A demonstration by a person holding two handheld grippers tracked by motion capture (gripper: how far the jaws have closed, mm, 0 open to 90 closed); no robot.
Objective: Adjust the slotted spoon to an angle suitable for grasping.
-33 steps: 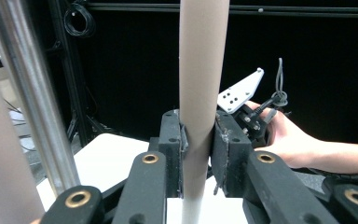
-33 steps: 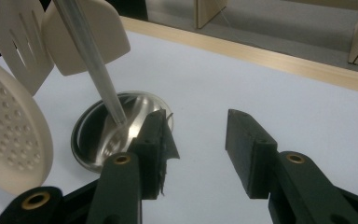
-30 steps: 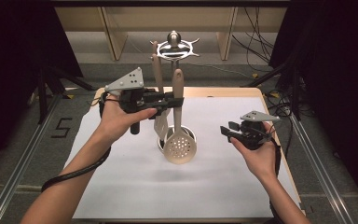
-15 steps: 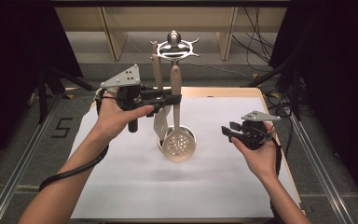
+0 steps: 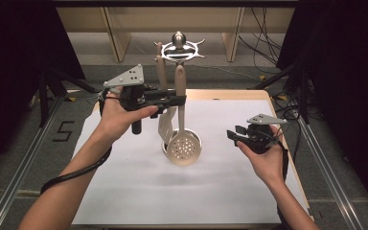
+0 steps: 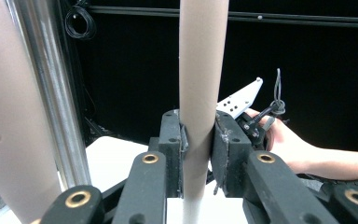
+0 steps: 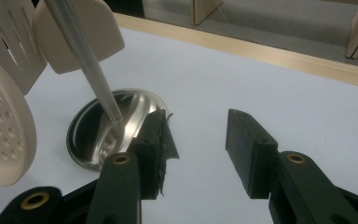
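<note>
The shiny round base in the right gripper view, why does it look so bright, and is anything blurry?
Right gripper view: the base mirrors the light and the pole. Left gripper view: the near spatula is blurry, while the handle looks sharp. High view: the skimmer casts a soft shadow on the table.

Right gripper (image 7: 196, 149) over the white sheet (image 7: 270, 93), jaws apart.
We note nothing between the jaws; left of them the rack's round steel base (image 7: 98, 135) with its slanted pole (image 7: 81, 56), and three pale utensils (perforated skimmer (image 7: 0, 126) nearest).
</note>
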